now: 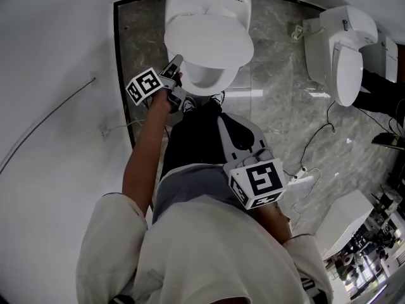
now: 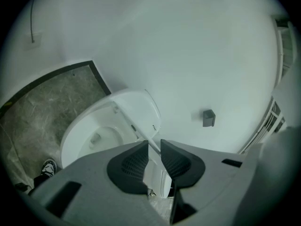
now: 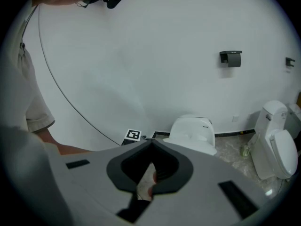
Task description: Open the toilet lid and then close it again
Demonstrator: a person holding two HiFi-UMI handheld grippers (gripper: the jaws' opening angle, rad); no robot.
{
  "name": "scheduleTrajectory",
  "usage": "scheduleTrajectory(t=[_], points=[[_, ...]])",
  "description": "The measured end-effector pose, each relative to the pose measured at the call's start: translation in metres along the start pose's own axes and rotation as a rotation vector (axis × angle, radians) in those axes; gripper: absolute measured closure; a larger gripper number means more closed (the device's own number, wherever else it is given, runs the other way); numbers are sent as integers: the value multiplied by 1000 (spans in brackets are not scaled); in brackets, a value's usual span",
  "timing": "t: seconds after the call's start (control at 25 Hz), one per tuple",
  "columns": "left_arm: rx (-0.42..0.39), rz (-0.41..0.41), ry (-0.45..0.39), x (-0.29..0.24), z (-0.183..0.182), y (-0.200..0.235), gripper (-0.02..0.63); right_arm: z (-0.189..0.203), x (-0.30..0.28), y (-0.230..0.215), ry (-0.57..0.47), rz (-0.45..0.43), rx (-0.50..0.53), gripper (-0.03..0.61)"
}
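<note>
Opening step, about midway by my read: left gripper (image 1: 175, 62) is clamped on the front-left rim of the lid (image 1: 205, 33), which sits part-raised over the bowl (image 1: 204, 78). Next it needs an arc up and back toward the wall without the rim slipping out. Right gripper (image 1: 223, 116) hangs by the person's leg, jaws together, empty. Hinge hidden under the lid; pad bite on the rim hard to judge.

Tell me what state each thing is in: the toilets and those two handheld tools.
Toilet lid: partly raised, bowl showing beneath.
Left gripper: jaws closed on the lid's edge.
Right gripper: jaws shut, holding nothing.
Neighbouring toilet: lid down.
</note>
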State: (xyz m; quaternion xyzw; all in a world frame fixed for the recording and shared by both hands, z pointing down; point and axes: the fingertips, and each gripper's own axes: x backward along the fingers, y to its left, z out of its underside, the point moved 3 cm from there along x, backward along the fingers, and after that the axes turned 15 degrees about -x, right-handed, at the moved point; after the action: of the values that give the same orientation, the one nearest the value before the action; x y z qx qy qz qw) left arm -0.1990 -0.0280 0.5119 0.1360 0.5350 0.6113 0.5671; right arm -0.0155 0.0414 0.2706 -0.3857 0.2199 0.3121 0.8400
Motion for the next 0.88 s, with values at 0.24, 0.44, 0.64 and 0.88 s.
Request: scheduleTrajectory(t=[0.24,0.44,0.64,0.88], points=[[-14,11,-16,-7,-20,-14,540,-11,6,4,-11,-11,14,569],[-14,7,-20,-12,-29,-22,537,-19,10,2,-28,-20,17,569],[-32,-4,-27,-19,-40,-26,531,-31,13,-8,-41,-33,21,569],[-28,-24,-42,-23,-49,-33,529,-45,28,-26,-63,-48,15,568]])
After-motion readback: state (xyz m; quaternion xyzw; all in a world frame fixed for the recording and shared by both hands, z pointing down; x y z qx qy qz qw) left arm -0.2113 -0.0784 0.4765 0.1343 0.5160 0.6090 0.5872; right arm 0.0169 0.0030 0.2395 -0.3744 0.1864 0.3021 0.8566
